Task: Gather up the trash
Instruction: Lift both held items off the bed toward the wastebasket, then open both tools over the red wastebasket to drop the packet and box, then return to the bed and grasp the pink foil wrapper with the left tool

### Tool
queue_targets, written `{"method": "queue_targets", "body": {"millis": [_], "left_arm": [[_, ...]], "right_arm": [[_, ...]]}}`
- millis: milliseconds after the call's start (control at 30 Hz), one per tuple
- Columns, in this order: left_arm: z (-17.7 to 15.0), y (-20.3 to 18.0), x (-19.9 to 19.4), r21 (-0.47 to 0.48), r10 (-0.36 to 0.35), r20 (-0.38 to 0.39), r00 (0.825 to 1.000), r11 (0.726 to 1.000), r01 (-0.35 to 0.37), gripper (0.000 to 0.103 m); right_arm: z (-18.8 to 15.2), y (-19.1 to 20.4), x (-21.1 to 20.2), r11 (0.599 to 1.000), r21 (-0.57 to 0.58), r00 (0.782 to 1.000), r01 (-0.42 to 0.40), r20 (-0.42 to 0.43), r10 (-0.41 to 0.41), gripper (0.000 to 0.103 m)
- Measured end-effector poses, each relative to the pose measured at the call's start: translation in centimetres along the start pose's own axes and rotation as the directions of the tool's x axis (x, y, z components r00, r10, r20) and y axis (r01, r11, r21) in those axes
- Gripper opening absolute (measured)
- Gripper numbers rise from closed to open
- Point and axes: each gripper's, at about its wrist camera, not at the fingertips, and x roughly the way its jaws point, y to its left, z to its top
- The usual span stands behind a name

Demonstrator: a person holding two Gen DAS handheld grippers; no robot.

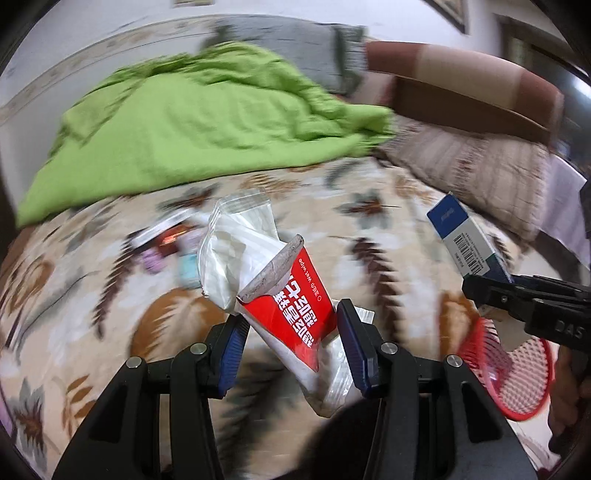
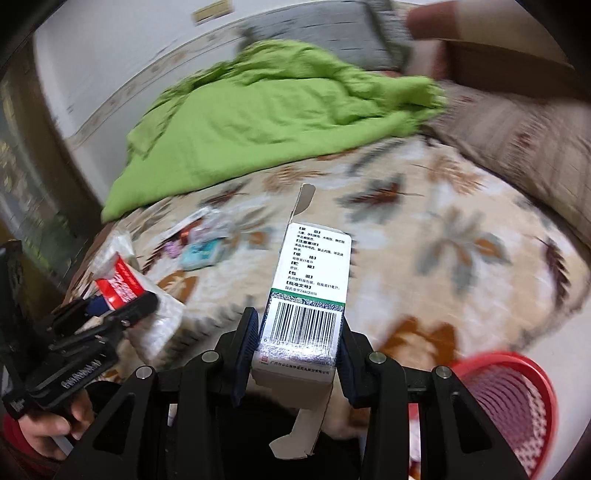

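Note:
My left gripper [image 1: 291, 332] is shut on a red-and-white wet-wipe packet [image 1: 291, 306] with crumpled clear plastic, held above the patterned bedspread; it also shows in the right wrist view [image 2: 122, 284]. My right gripper [image 2: 299, 332] is shut on a white medicine carton [image 2: 310, 280] with a barcode and open flaps; the carton also shows in the left wrist view [image 1: 465, 240]. A red mesh trash basket [image 2: 513, 406] stands low at the right, also in the left wrist view [image 1: 517, 373]. More small wrappers [image 2: 199, 243] lie on the bed behind.
A rumpled green blanket [image 1: 192, 122] covers the far side of the bed. A striped pillow [image 1: 476, 166] and a brown headboard [image 1: 461, 85] are at the right. A grey pillow [image 2: 321, 33] lies at the back.

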Motion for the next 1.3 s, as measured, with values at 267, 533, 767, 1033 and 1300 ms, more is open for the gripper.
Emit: {"method": "queue_targets", "body": {"millis": [267, 533, 767, 1033, 1300], "left_arm": [[1.2, -10.3, 0.8, 0.163, -0.311, -0.115, 0.943, 0.931, 0.327, 0.047], [-0.5, -19.3, 2.8, 0.298, -0.427, -0.288, 0.857, 0.811, 0.504, 0.049], [-0.7, -19.7, 3.3, 0.293, -0.41, -0.297, 0.862, 0.82, 0.491, 0.061], [0.6, -14.2, 2.3, 0.219, -0.318, -0.2, 0.927, 0.908, 0.358, 0.062], [1.5, -4.5, 2.2, 0.026, -0.201, -0.139, 0.97, 0.978, 0.206, 0.063]], "right_arm": [[-3.8, -9.7, -7.6, 0.966, 0.178, 0.981, 0.188, 0.007, -0.192, 0.042], [-7.8, -14.8, -9.8, 0.925, 0.276, 0.965, 0.262, -0.059, -0.256, 0.047], [-7.9, -15.5, -9.7, 0.914, 0.304, 0.963, 0.269, -0.058, -0.264, 0.062], [-4.8, -12.2, -6.9, 0.956, 0.239, 0.985, 0.169, -0.013, -0.171, 0.062], [-1.5, -5.0, -1.9, 0.996, 0.082, 0.999, 0.026, -0.029, -0.024, 0.062]]}}
